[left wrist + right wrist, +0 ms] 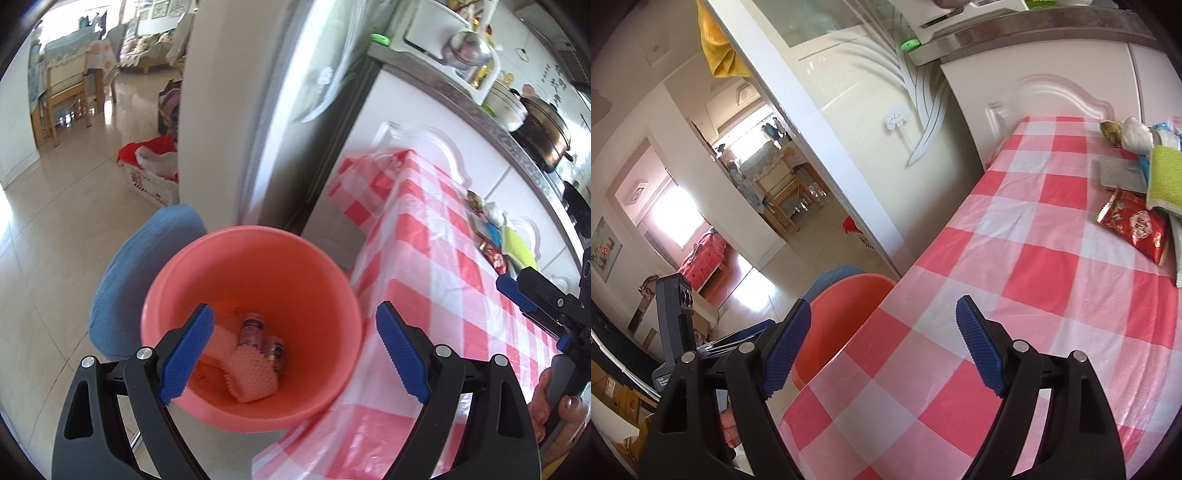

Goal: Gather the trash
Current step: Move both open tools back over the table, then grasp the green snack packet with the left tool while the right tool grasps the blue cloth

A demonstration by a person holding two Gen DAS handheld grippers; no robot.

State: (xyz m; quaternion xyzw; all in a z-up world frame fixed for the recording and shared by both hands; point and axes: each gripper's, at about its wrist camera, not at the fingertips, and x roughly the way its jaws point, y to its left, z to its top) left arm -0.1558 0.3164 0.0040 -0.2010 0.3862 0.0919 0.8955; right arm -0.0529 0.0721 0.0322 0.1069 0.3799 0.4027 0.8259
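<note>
Nearest the lens, the left gripper (295, 354) hangs with its blue ribbed pads spread wide and nothing between them, over the round salmon-pink plastic bin (255, 295) that stands on the floor against the table's edge. In the bin lie pale pink knobbly foam pieces (247, 380) and two small bottles (253, 328); their labels are too blurred to read.

The right gripper (882, 347) is likewise wide open and empty, above the red-and-white checked plastic tablecloth (1015, 295).

Farther along the cloth, near the white cabinet, lies the remaining litter. The red foil snack packet (1134, 225) looks light, crinkly and slippery, so it is probably best pinched across a flat sealed edge; its printing is illegible. The lime-green sponge cloth (1163, 177) beside it looks soft.
</note>
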